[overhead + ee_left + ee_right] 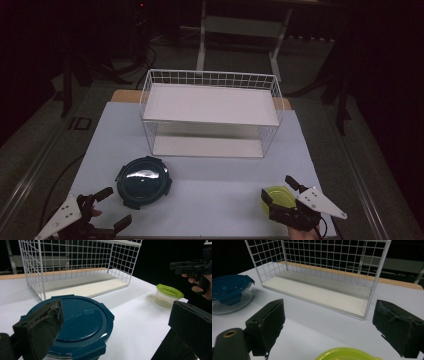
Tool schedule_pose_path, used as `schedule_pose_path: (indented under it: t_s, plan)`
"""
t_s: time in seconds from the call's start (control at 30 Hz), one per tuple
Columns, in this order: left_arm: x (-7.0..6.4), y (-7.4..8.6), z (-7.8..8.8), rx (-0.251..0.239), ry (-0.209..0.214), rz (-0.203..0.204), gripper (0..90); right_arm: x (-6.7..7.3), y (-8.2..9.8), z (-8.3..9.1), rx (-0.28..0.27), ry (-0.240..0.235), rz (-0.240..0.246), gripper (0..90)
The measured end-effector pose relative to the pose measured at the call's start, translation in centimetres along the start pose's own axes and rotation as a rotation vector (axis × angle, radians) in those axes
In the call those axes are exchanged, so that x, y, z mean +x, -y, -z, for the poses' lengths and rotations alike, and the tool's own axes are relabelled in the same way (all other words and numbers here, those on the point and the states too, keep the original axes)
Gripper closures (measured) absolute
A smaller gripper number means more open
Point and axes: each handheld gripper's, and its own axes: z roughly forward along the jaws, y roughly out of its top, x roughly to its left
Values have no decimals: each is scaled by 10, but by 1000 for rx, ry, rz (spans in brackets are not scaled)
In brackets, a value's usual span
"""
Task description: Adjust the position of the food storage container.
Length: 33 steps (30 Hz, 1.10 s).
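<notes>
The left gripper point(109, 206) sits at the table's point(215, 200) near left corner, forward and left of the rack point(210, 112). Its jaws stand wide apart with nothing between the pads. The blue tub point(144, 181) lies just beyond and to the right of them, in front of the rack's left end. In the left gripper view the tub point(82, 325) spreads across the gap; the left jaw overlaps its lid's near edge, while the right jaw stands well off to the side. Whether that left jaw touches the lid I cannot tell.

The rack, a white wire frame with two white shelves, stands at the middle of the table towards the far edge.

In front of the rack's right end lies the green tub point(278, 198), small and clear with a green lid. The right gripper point(280, 189) hangs over it with jaws wide, one each side of the lid in the high view. In the right gripper view the green lid point(348, 354) shows low between the two jaws, touching neither pad.
</notes>
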Motion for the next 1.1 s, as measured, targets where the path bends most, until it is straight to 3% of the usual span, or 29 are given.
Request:
schedule_pose_path:
  t_s: [0.23,0.3,0.43,0.53,0.67,0.8,0.87,0.9,0.97,1.1]
  plan:
    - [0,-7,4,-33,16,12,0,-1,-4,5,-27,5,0,105]
    - [2,-9,7,-43,5,0,0,0,-5,6,-32,6,2,104]
    - [5,-19,13,-58,18,-17,0,0,-7,7,-40,8,5,104]
    - [10,-27,17,-74,26,-3,0,0,-8,7,-41,7,2,104]
    - [22,-35,21,-51,26,-30,0,0,-8,6,-40,6,-3,104]
    - [41,-42,20,11,14,-27,0,0,-8,6,-37,5,-7,104]
    - [45,-43,20,19,13,-26,15,0,-8,6,-36,5,-7,105]
    - [54,-44,19,39,-1,-25,41,0,-8,6,-36,4,-8,104]
    - [61,-43,17,58,-15,-21,58,0,-8,6,-36,3,-8,104]
    - [72,-40,15,83,-36,-23,179,0,-7,5,-35,2,-11,105]
